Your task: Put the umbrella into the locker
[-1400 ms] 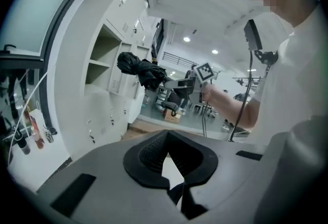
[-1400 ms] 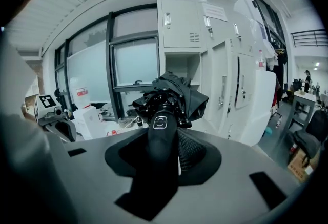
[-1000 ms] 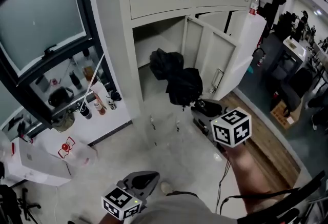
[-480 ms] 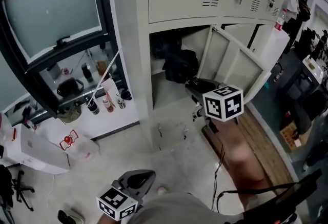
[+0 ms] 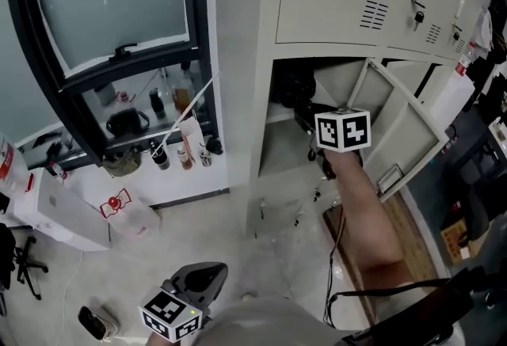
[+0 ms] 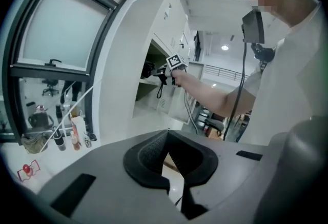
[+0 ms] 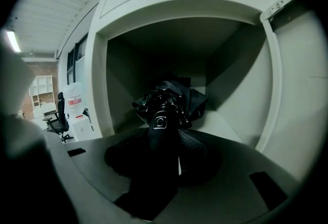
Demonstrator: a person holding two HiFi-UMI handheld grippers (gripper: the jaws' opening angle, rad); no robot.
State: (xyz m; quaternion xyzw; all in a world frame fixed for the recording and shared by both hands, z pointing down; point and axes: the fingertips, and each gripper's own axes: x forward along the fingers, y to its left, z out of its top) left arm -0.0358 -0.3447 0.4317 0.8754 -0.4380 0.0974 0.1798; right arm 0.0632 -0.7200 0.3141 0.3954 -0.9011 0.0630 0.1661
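- Fingers of the left gripper [image 6: 166,133] meet at their tips with nothing between them; it hangs low, well apart from the locker [image 5: 238,59].
- Inside the open lower compartment, the black folding umbrella [image 7: 171,97] has its canopy past the front edge, toward the back wall.
- Right gripper [image 7: 165,138] is clamped on the umbrella's handle, reaching in through the opening.
- Locker door [image 5: 400,134] stands open at the right.
- Progress, as I judge it: nearly done — letting go and drawing the hand out remain, perhaps shutting the door too.
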